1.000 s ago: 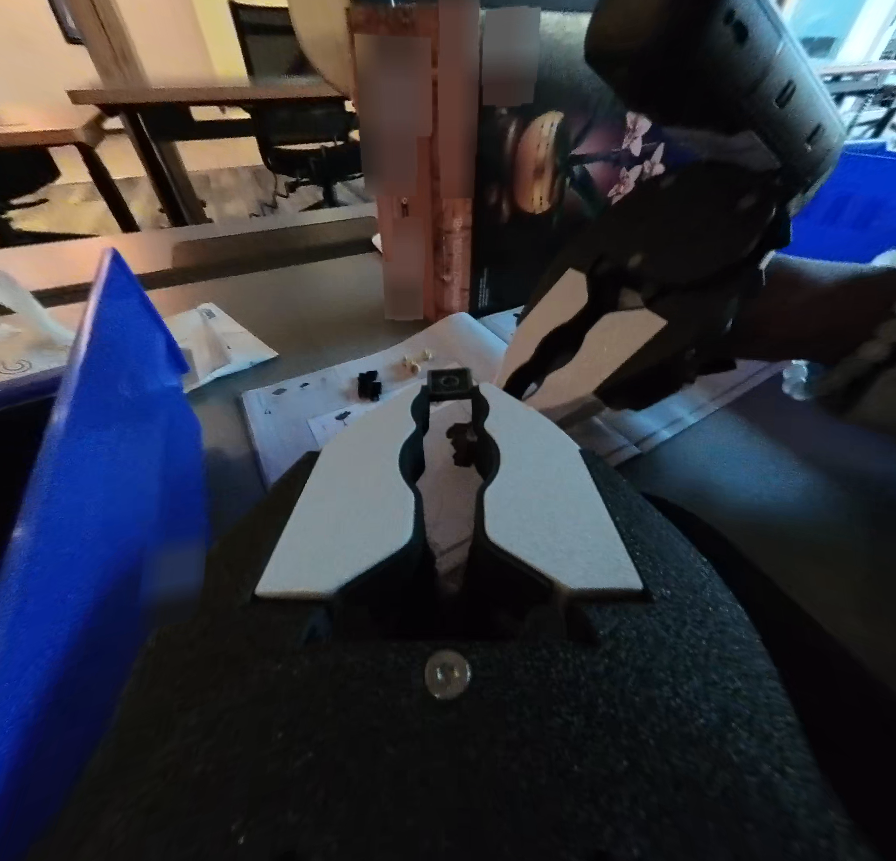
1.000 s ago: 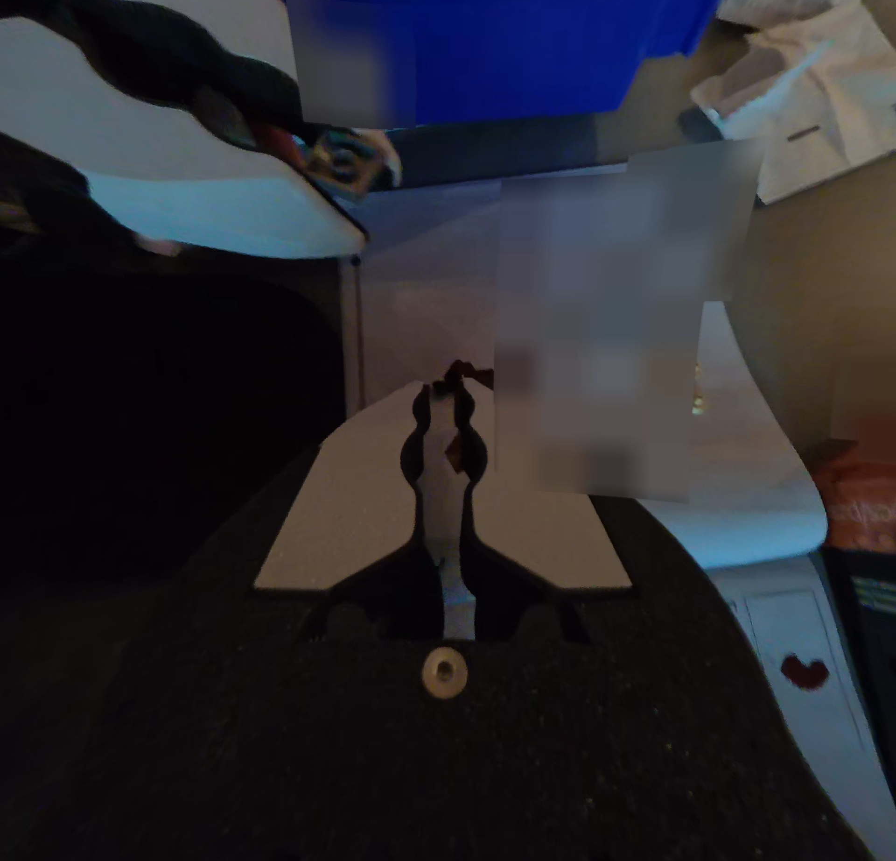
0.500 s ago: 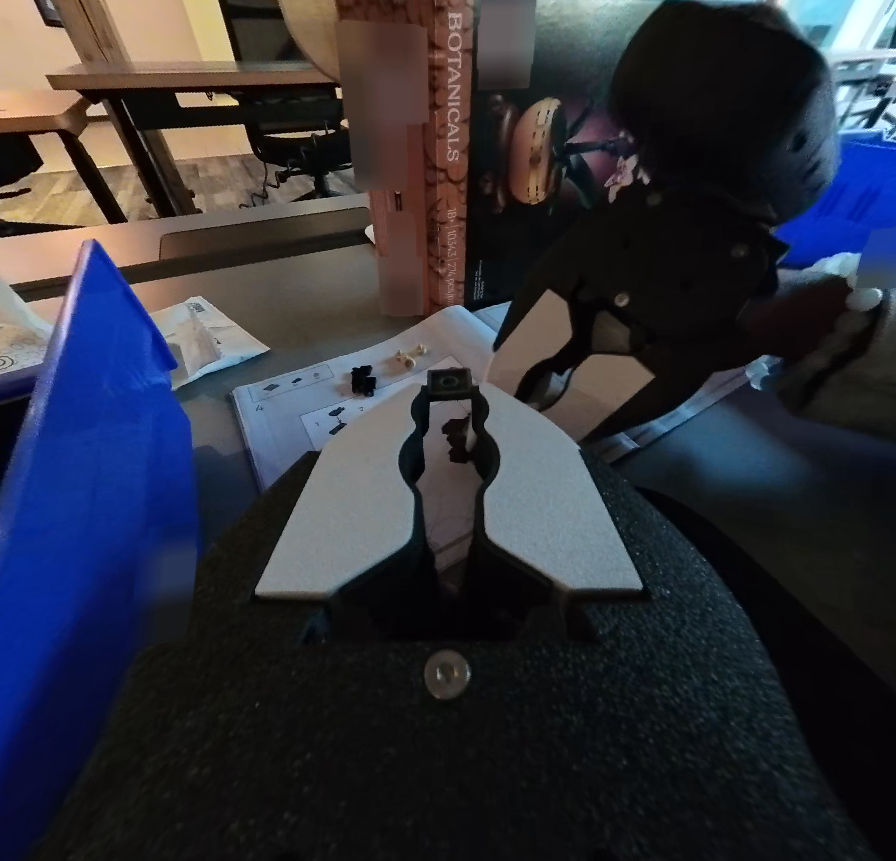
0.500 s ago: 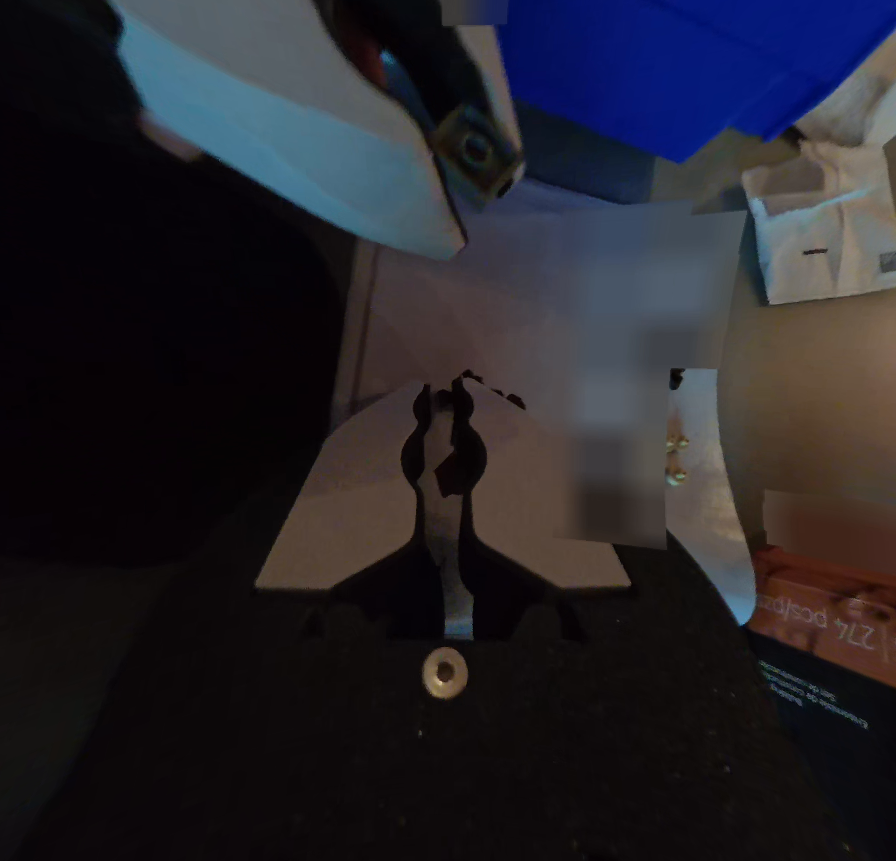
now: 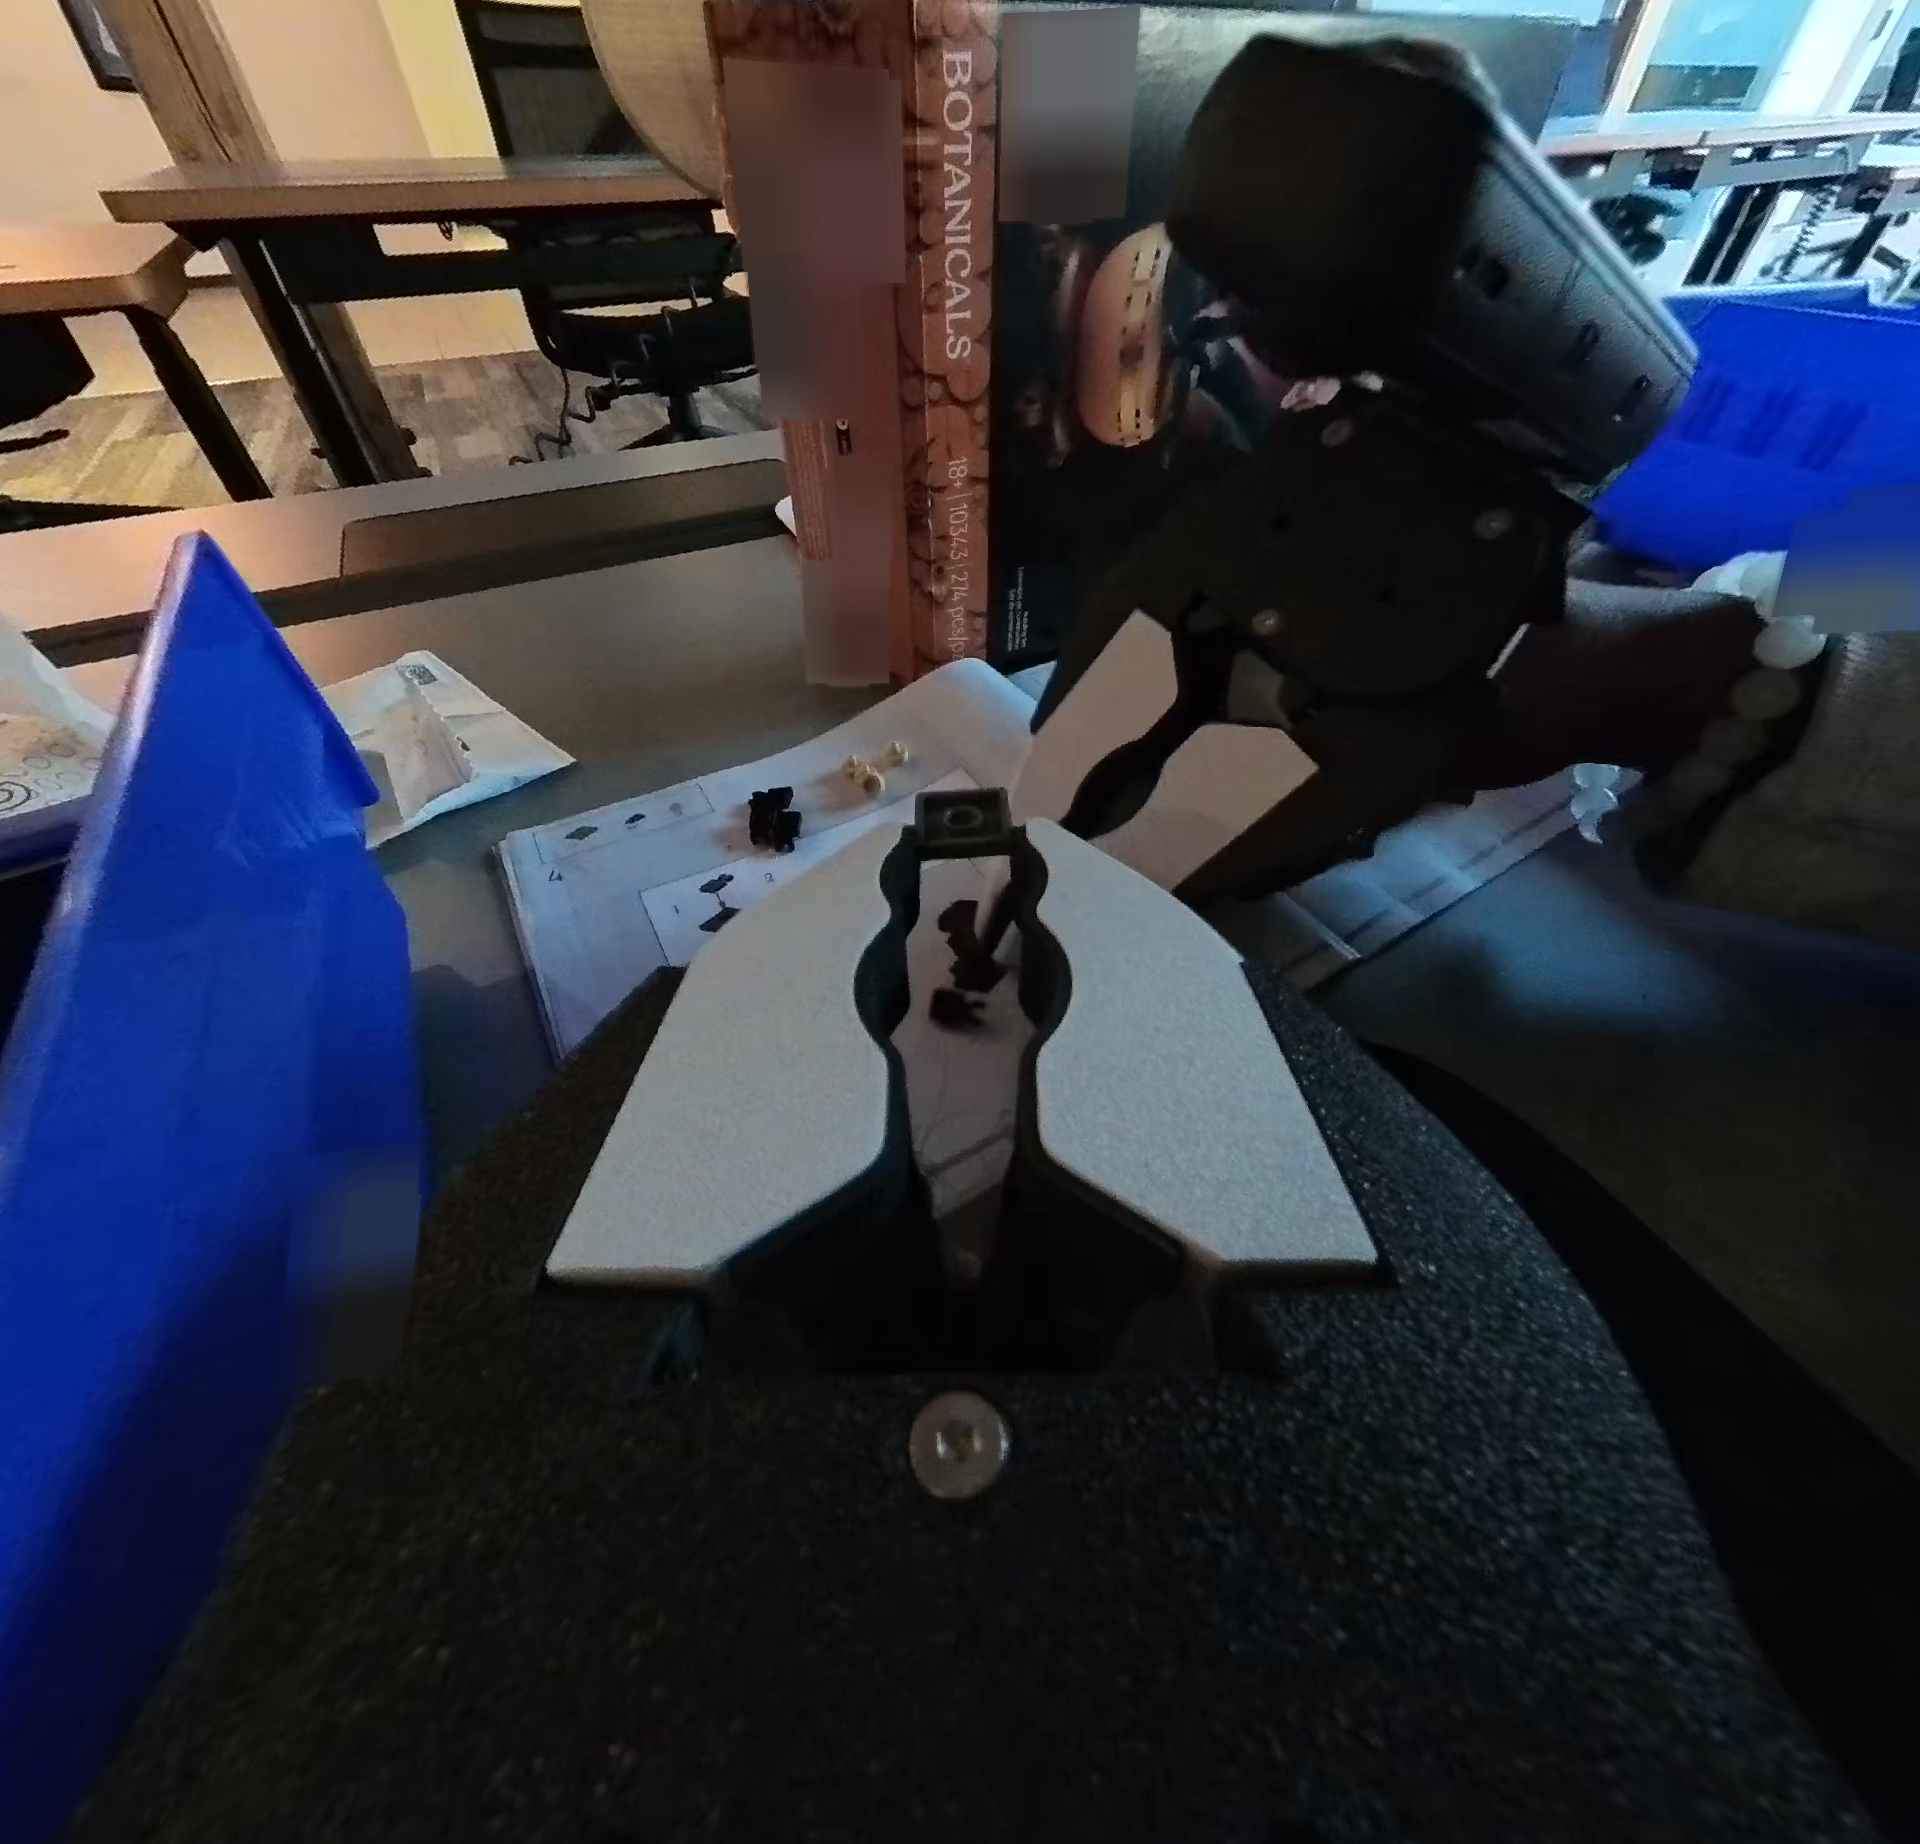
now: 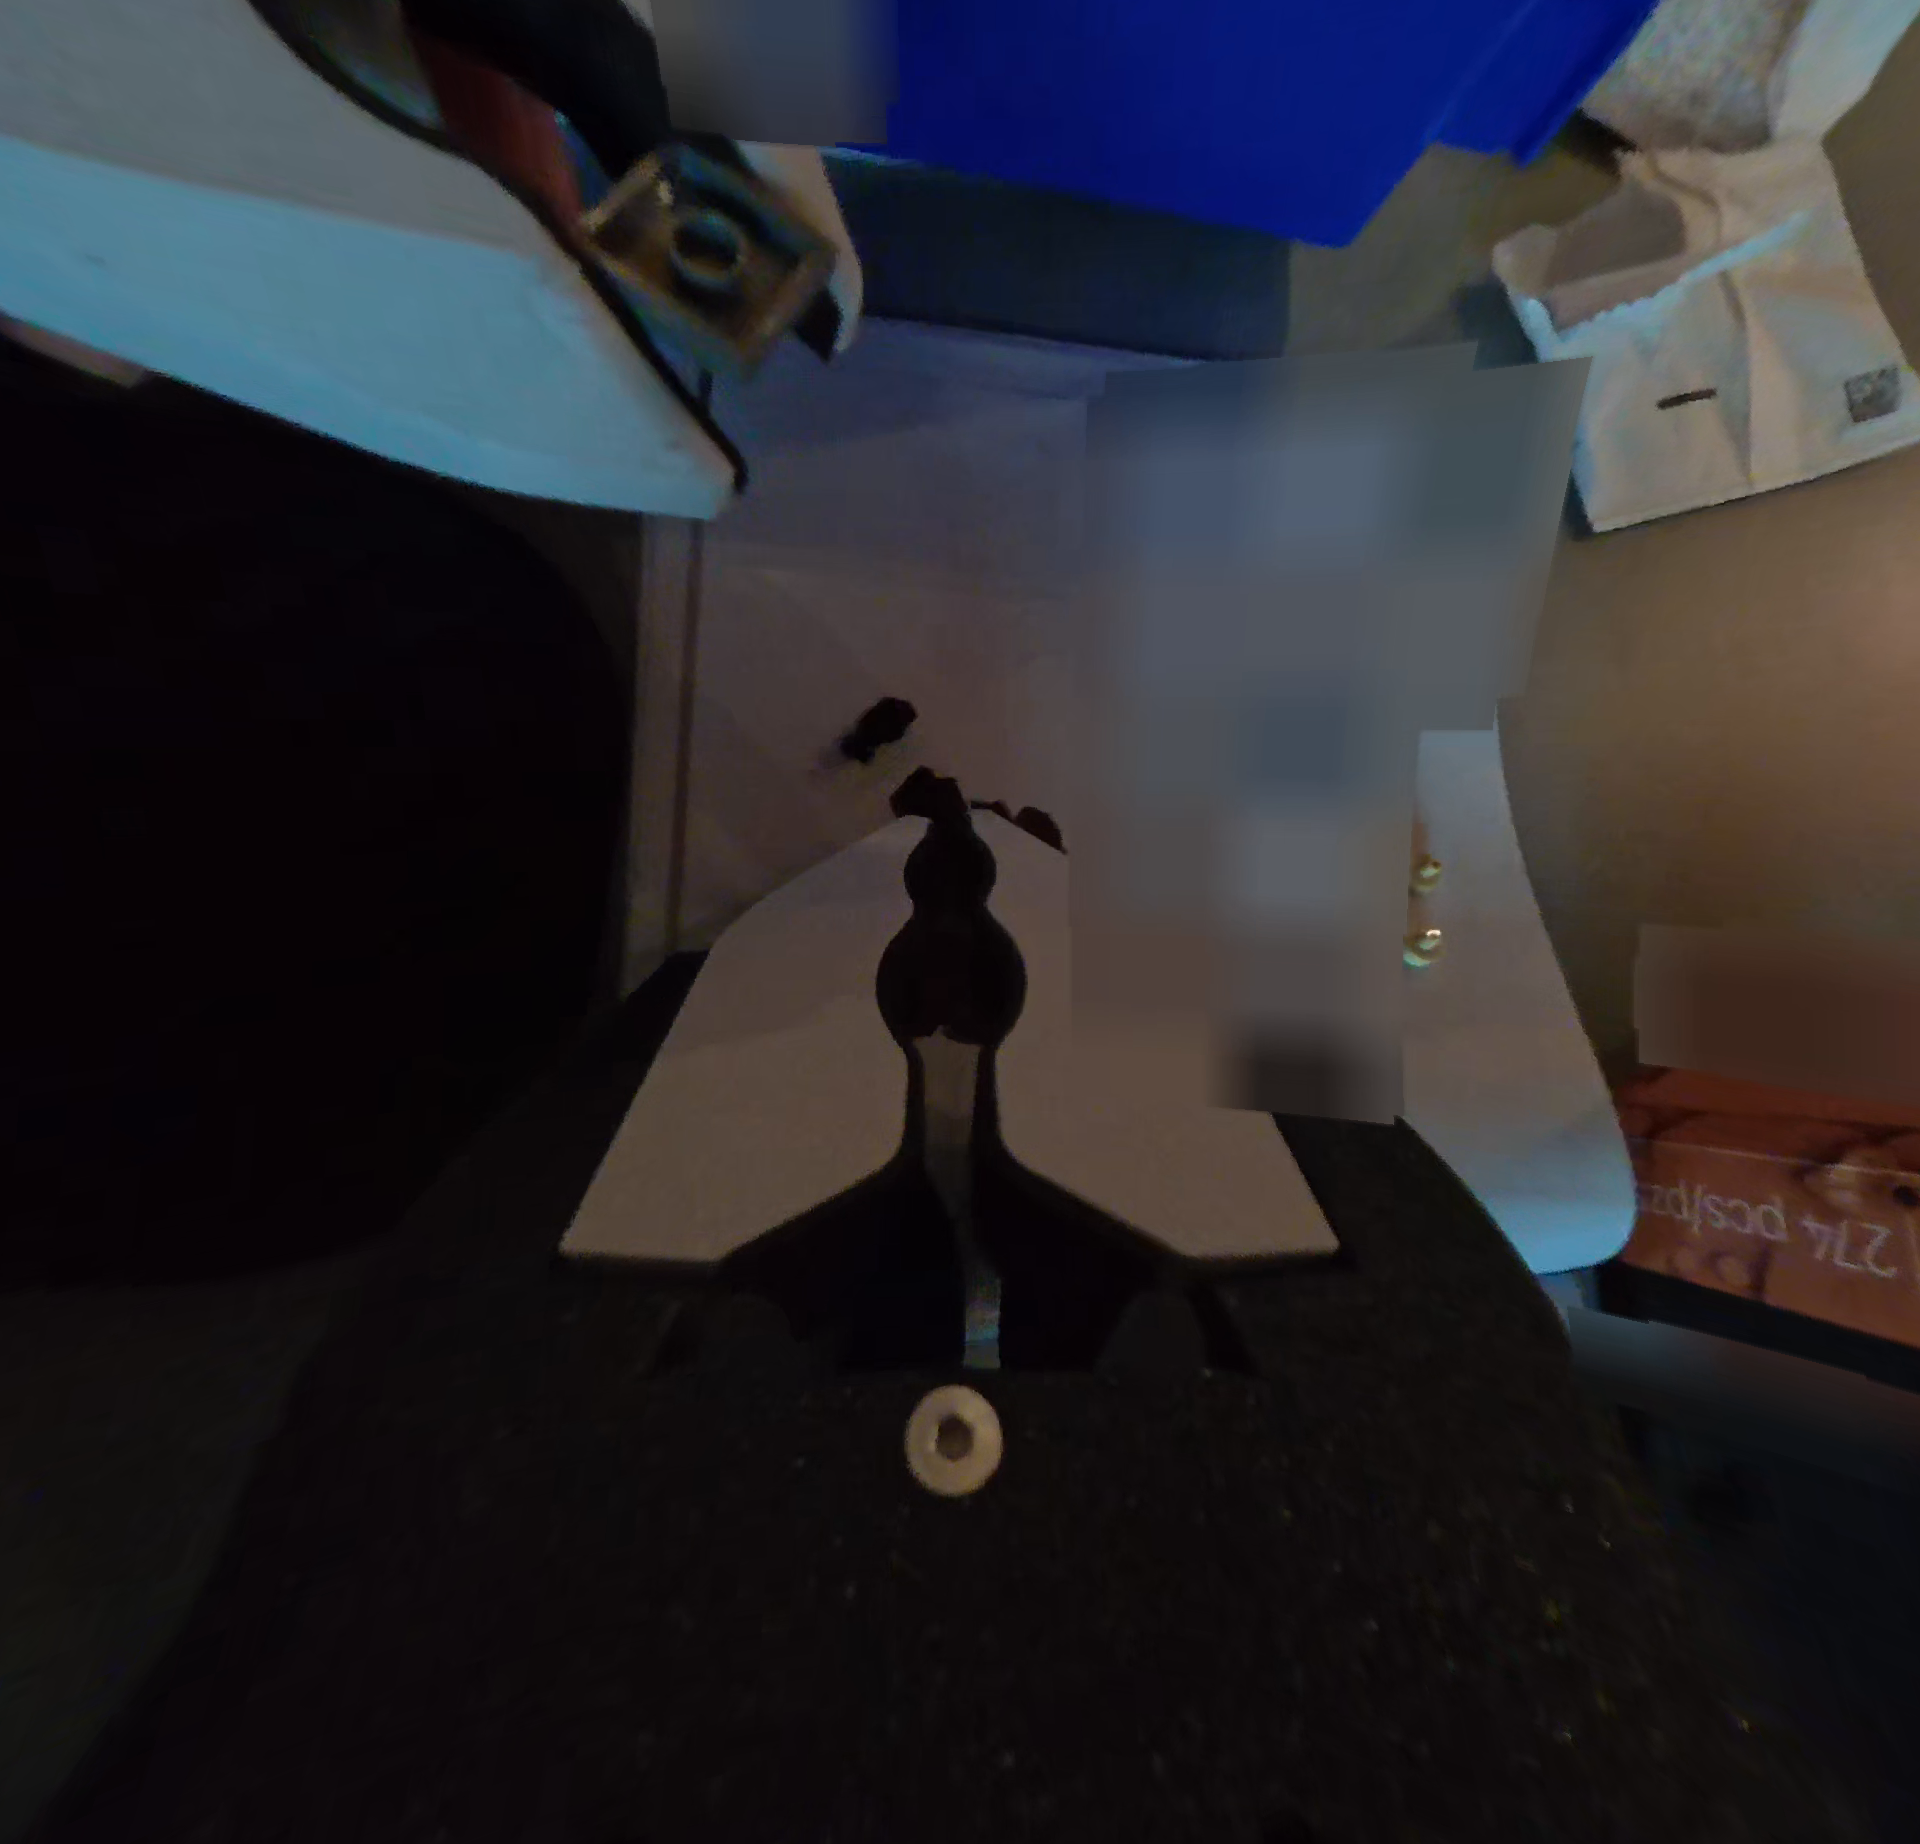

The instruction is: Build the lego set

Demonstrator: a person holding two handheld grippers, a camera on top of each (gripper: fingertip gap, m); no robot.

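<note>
Left wrist view, square brick (image 5: 963, 820) pinched between fingers (image 5: 902, 864)

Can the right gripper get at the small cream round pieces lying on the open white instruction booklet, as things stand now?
Probably yes. The cream round pieces lie uncovered on the booklet, with bare page between them and the right gripper. Its jaws look closed, so they would need opening first.

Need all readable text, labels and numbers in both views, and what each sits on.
I don't quote writing, so here is only what bears it.
Tall brown-and-black cardboard box: legible white lettering down its spine, small figures near the foot.
Open white instruction booklet: small step digits beside diagrams.
White paper bag: printed square mark, too small to read.
Other patches on the box and booklet are blurred over.
</note>
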